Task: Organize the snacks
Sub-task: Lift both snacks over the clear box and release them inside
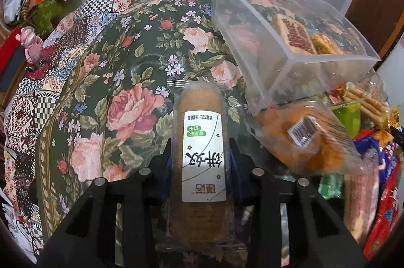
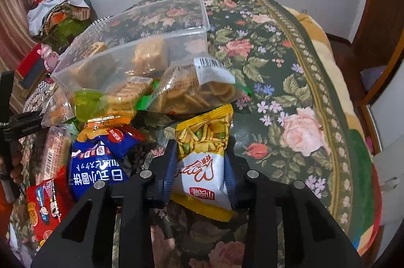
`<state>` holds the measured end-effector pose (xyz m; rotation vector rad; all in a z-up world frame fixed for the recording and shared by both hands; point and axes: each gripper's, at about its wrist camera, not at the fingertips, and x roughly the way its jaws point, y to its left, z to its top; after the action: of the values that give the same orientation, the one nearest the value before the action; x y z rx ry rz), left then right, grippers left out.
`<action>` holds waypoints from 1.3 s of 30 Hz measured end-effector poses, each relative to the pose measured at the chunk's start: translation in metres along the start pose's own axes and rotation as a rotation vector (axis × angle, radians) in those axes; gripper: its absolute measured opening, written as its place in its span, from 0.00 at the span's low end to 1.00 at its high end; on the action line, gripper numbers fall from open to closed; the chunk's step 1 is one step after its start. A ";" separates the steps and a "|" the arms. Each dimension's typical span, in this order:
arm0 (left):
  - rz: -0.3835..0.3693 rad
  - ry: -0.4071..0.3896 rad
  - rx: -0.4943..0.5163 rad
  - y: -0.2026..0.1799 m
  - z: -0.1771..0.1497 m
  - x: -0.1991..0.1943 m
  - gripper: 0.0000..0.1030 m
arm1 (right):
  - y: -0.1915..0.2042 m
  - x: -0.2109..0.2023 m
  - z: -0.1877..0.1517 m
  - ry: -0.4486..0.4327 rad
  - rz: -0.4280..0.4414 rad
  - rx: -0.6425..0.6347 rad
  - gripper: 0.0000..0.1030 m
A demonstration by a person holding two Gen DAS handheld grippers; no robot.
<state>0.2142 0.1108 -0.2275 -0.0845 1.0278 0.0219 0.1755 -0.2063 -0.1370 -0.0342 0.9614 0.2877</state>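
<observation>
My left gripper (image 1: 200,149) is shut on a long clear-wrapped brown biscuit pack (image 1: 202,141) with a white label, held over the floral cloth (image 1: 126,81). My right gripper (image 2: 200,151) is shut on a yellow-and-white snack packet (image 2: 202,154) showing strips and green peas. A clear plastic bin (image 1: 285,40) sits tilted on the snack pile and holds a few wrapped snacks; it also shows in the right wrist view (image 2: 141,40). The bin lies ahead and to the right of the left gripper, ahead and to the left of the right one.
Loose snacks are heaped by the bin: an orange cracker bag (image 1: 303,136), a cracker bag with a barcode (image 2: 199,86), a blue packet (image 2: 98,164), red packets (image 2: 45,207). Clutter and a pink figure (image 1: 31,43) lie at the far left. The floral cloth (image 2: 290,91) stretches right.
</observation>
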 end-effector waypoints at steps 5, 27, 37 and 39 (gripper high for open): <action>0.018 -0.051 0.011 -0.002 0.001 -0.025 0.37 | -0.001 -0.011 0.001 -0.025 0.001 0.007 0.30; -0.083 -0.268 0.050 -0.053 0.060 -0.113 0.37 | 0.021 -0.067 0.055 -0.259 0.033 -0.032 0.30; -0.122 -0.289 0.090 -0.090 0.091 -0.107 0.37 | 0.031 -0.053 0.091 -0.303 0.060 -0.040 0.30; -0.127 -0.284 0.092 -0.095 0.096 -0.102 0.37 | 0.031 -0.047 0.098 -0.300 0.062 -0.039 0.30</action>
<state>0.2490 0.0257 -0.0846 -0.0606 0.7372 -0.1259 0.2210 -0.1715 -0.0398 0.0038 0.6595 0.3577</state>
